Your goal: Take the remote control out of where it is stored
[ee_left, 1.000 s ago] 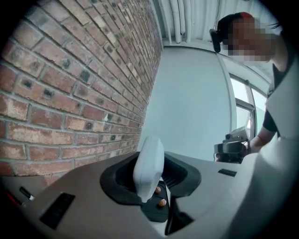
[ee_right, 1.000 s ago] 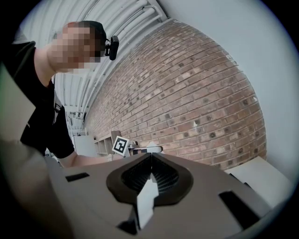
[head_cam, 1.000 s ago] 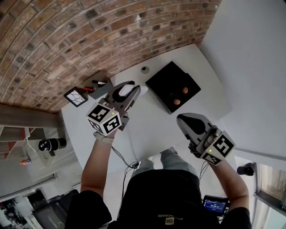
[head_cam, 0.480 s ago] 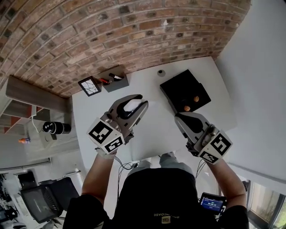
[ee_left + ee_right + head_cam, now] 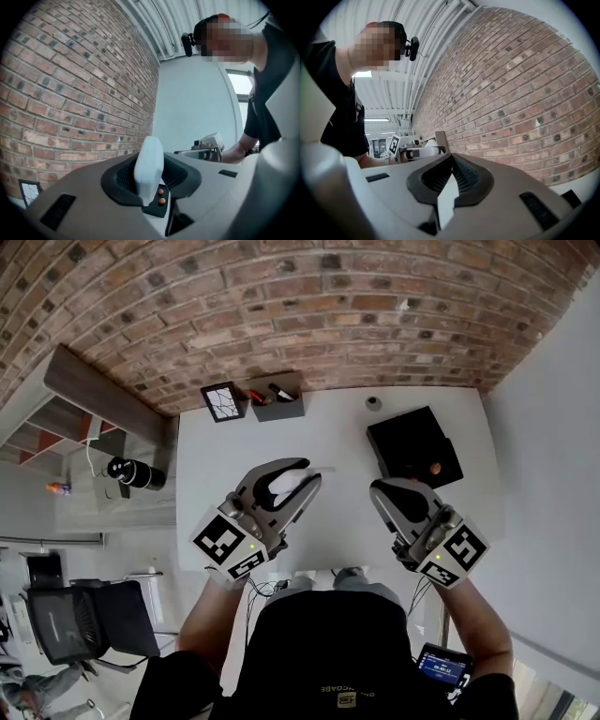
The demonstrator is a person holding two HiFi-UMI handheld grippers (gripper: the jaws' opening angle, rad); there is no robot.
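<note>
A slim white remote control (image 5: pixel 149 168) stands upright between the pads of my left gripper (image 5: pixel 151 180), which is shut on it. From the head view this gripper (image 5: pixel 307 472) hovers over the white table (image 5: pixel 216 474) with the remote (image 5: pixel 279 486) in its jaws. My right gripper (image 5: pixel 382 487) hangs over the table's front right, just before the black box (image 5: pixel 408 444). Its jaws are shut with nothing in them, as the right gripper view (image 5: pixel 451 172) confirms. The black box holds two small orange things (image 5: pixel 436 468).
A grey organiser (image 5: pixel 279 401) with pens and a small framed picture (image 5: pixel 223 401) stand at the table's back edge by the brick wall. A small grey cap (image 5: pixel 374 403) lies beyond the black box. A wooden shelf (image 5: pixel 94 390) and an office chair (image 5: pixel 84 624) are to the left.
The head view has swung, so the table now lies squarer in the picture. My left gripper has come back toward me with the remote still in it. The right gripper has hardly moved.
</note>
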